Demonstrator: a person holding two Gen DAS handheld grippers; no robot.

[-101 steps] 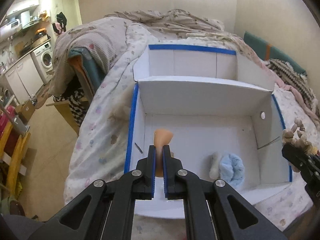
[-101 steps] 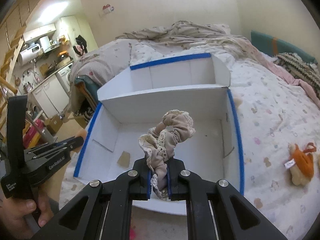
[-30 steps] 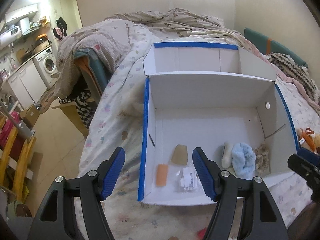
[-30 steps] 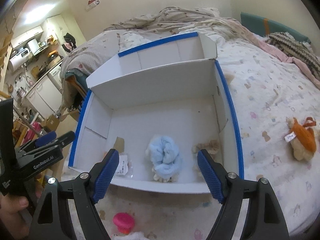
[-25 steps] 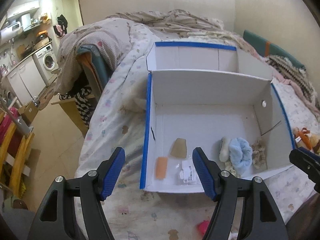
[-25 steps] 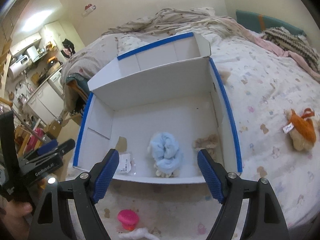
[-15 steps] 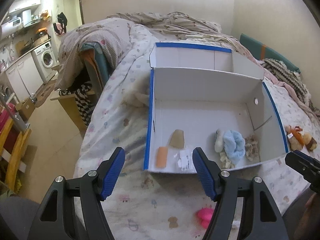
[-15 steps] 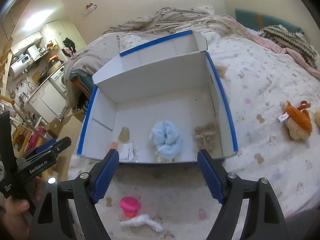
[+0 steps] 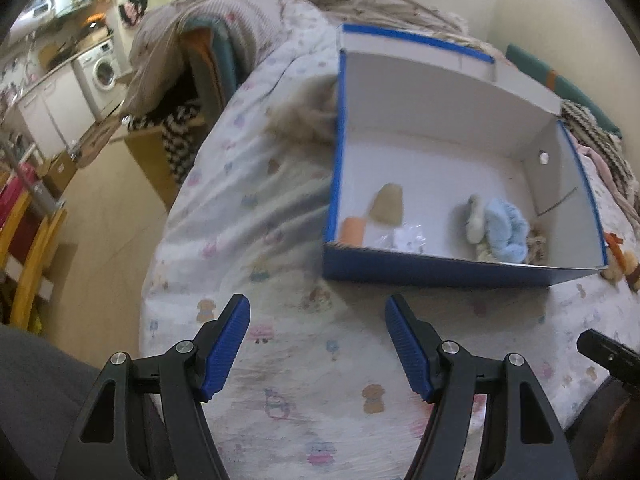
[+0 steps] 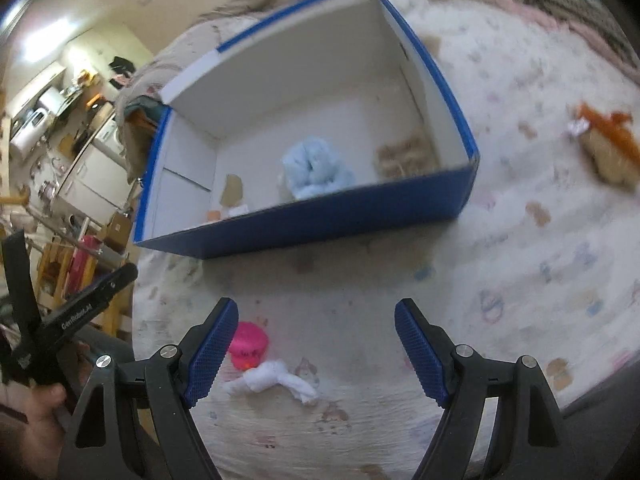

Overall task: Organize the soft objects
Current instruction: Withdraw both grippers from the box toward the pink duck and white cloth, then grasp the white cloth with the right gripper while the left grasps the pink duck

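From where I stood, the thing that mattered was the white knotted cloth [image 10: 276,380] lying on the bedspread [image 10: 520,280] just ahead of the right gripper [image 10: 316,350], low and a little toward its left finger, with the pink round toy [image 10: 248,344] touching that cloth on the far-left side. The cloth's long axis ran crosswise to the fingers, slanting down toward the right. The right gripper was plainly the nearer one; its jaws stood wide apart and held nothing. The left gripper [image 9: 318,346] was spread just as wide, also empty, with only patterned sheet between its pads, and neither the cloth nor the pink toy showed in its view. The blue-edged box [image 10: 304,224] sat beyond both claws, well ahead, already holding a blue fluffy bundle [image 10: 316,172], a beige scrunchie [image 10: 404,156], an orange piece [image 9: 352,230] and a tan piece [image 9: 386,208]. An orange plush [image 10: 608,148] lay far ahead to the right of the right claw.

Half a second earlier both claws had been closer to the box; now they had drawn back and lower, so the box's blue front wall faced them and the cloth sat nearly between the right fingers
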